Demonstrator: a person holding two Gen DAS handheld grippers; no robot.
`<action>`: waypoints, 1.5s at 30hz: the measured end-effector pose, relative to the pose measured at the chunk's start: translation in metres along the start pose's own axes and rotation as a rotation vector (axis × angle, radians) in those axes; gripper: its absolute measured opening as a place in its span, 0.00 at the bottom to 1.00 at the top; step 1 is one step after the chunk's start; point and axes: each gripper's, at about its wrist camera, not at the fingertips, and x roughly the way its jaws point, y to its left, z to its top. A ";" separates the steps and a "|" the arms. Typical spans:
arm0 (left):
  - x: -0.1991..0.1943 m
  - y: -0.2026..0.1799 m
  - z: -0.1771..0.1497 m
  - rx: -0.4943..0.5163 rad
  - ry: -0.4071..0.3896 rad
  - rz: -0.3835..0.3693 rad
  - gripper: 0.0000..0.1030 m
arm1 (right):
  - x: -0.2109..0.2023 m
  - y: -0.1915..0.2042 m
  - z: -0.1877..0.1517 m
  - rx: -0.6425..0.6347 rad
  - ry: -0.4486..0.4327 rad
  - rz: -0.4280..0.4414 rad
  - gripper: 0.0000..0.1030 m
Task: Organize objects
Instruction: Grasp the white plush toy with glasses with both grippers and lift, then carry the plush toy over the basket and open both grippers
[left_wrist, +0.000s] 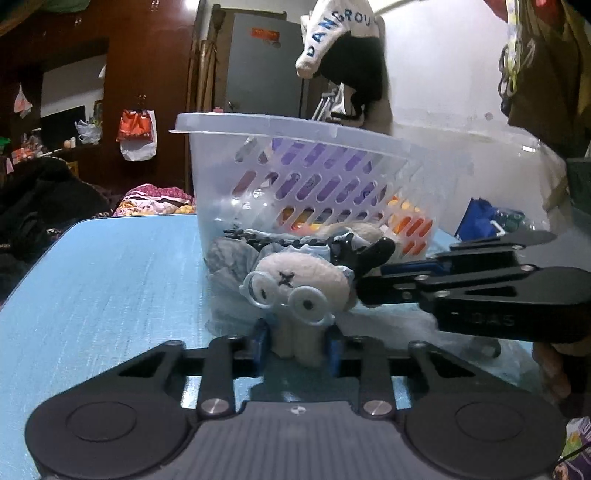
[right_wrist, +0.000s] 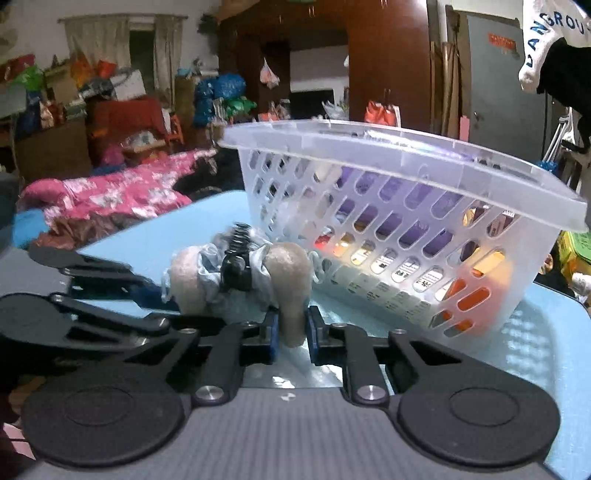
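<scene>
Plush doll (left_wrist: 295, 291) lies on the worktop (left_wrist: 110, 280) just before the basket (left_wrist: 295, 173); left gripper (left_wrist: 297, 345) and right gripper (right_wrist: 293, 328) each pinch a limb (opposing pulls could tear it or tip the basket).

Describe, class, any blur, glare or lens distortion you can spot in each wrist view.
Left wrist view: fisheye bends the basket rim; plush toy sharp; pale wall washed out. Right wrist view: the left hand-held gripper is smeared at the left edge; bright glare glows through the basket slots.
</scene>
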 end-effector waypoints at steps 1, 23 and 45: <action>-0.002 0.000 -0.001 0.001 -0.015 -0.004 0.32 | -0.003 0.001 -0.001 0.003 -0.017 -0.001 0.16; -0.085 -0.013 0.009 0.140 -0.310 -0.050 0.27 | -0.052 0.036 0.011 -0.068 -0.268 -0.104 0.14; -0.019 -0.033 0.156 0.329 -0.179 -0.170 0.27 | -0.027 -0.031 0.110 -0.025 -0.224 -0.264 0.14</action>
